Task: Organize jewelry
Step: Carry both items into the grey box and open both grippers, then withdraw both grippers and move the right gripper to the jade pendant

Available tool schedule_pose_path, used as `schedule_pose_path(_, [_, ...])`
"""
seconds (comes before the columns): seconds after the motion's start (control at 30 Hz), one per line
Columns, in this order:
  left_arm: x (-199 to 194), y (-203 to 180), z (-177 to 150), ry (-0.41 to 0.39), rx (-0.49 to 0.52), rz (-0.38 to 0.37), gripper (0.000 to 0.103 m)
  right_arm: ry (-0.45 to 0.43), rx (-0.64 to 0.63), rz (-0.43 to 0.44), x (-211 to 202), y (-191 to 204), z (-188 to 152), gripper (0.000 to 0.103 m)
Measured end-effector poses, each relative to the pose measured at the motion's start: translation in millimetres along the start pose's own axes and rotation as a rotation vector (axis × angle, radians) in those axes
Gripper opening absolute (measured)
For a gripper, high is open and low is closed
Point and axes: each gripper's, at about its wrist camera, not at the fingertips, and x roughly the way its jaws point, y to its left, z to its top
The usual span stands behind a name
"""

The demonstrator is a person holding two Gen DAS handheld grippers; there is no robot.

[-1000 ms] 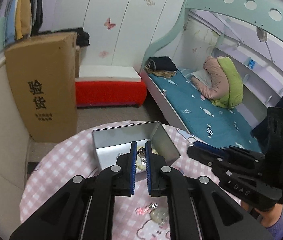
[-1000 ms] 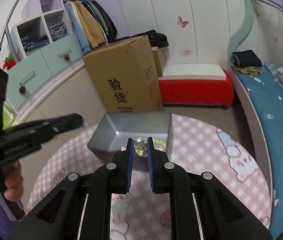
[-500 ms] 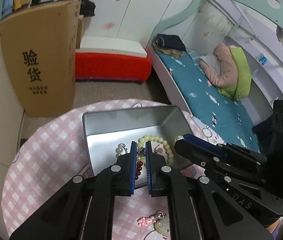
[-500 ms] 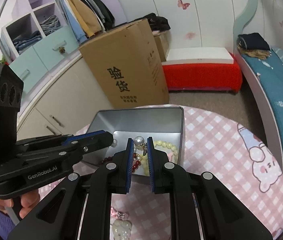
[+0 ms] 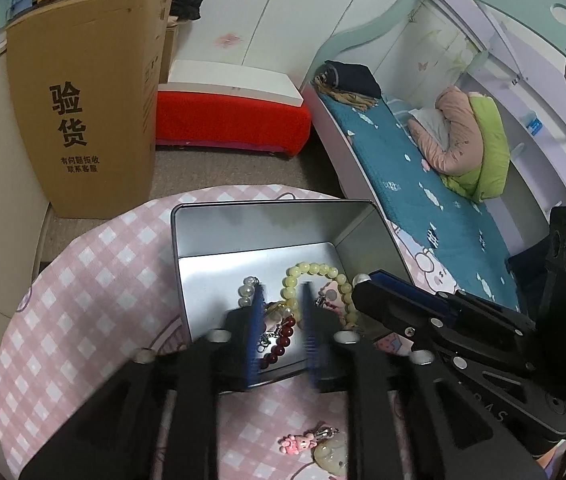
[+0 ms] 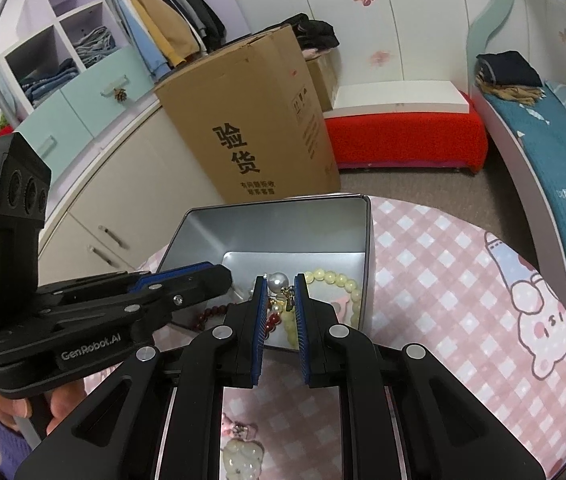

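Cardboard box: the tall brown carton (image 6: 255, 120) on the floor behind the bench carries large black Chinese characters 验货; the smaller lines beneath are too fine to read surely.
Bench: round top under a pink-and-white checked cloth (image 5: 83, 300) printed with cartoon bunnies.
Tin: open rectangular silver metal box (image 5: 219, 236), rigid and light, likely to slide on the cloth if nudged.
Left gripper (image 5: 281, 312): jaws opening over the tin, pads blurred, nothing pinched between them; its body reads "GenRobot.AI" in the right wrist view.
Right gripper (image 6: 279, 300): jaws nearly together, clamped on a small dangling pearl earring (image 6: 279, 282) above the tin; partial letters "DAS" show on its body.
Bead bracelets: pale yellow-green bead loop (image 5: 315, 270) and dark red bead strand (image 5: 283, 340) lie inside the tin; limp, smooth, best pinched across one or two beads.
Loose charm: pale jade-like pendant with a pink bunny trinket (image 5: 311, 440) lies on the cloth nearer than the tin; small, probably brittle, better lifted by its cord.
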Motion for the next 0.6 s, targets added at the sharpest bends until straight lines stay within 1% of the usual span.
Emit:
schedule_pose_path(0.07, [-2.6, 1.6, -1.6, -0.011, -0.008, -0.006, 0.031, -0.004, 0.001, 0.001, -0.4, 0.5, 0.1, 0.014])
schedule_pose_path(0.1, [-3.5, 2.3, -1.8, -0.012, -0.008, -0.006, 0.031, -0.005, 0.002, 0.002, -2.2, -0.7, -0.9, 0.016])
schedule_pose_path(0.2, [-8.1, 2.0, -3.1, -0.022, -0.015, -0.011, 0.032, -0.010, 0.008, 0.007, -5.9, -1.9, -1.7, 0.016])
schedule_pose_path(0.23, [-10.4, 2.5, -3.8, -0.027, -0.019, -0.016, 0.034, -0.010, 0.007, 0.007, -8.0, -1.8, -2.7, 0.016])
schedule_pose_path(0.27, [-13.1, 2.5, -4.7, -0.033, -0.021, -0.019, 0.042, -0.012, 0.006, 0.007, -9.3, -0.7, -2.9, 0.016])
schedule_pose_path(0.3, [-16.5, 2.1, -5.8, -0.043, -0.022, -0.021, 0.048, -0.016, 0.008, 0.008, -11.9, -1.6, -3.5, 0.016])
schedule_pose_path(0.43, [-32.8, -3.5, -9.7, -0.078, -0.013, -0.021, 0.048, -0.037, 0.009, 0.010, -26.2, -0.3, -4.5, 0.016])
schedule_pose_path(0.47, [-37.2, -4.4, -10.5, -0.088, -0.012, -0.020, 0.050, -0.043, 0.007, 0.011, -30.1, 1.0, -5.0, 0.016])
schedule_pose_path(0.5, [-42.3, -5.3, -11.7, -0.101, -0.011, -0.017, 0.054, -0.051, 0.002, 0.009, -35.9, 3.0, -6.4, 0.016])
schedule_pose_path(0.53, [-48.2, -6.1, -13.6, -0.118, -0.010, -0.009, 0.057, -0.056, -0.002, 0.008, -40.2, 3.5, -8.0, 0.016])
schedule_pose_path(0.6, [-57.7, -7.5, -17.8, -0.145, -0.004, 0.007, 0.058, -0.068, -0.016, 0.002, -50.2, 7.0, -12.0, 0.017])
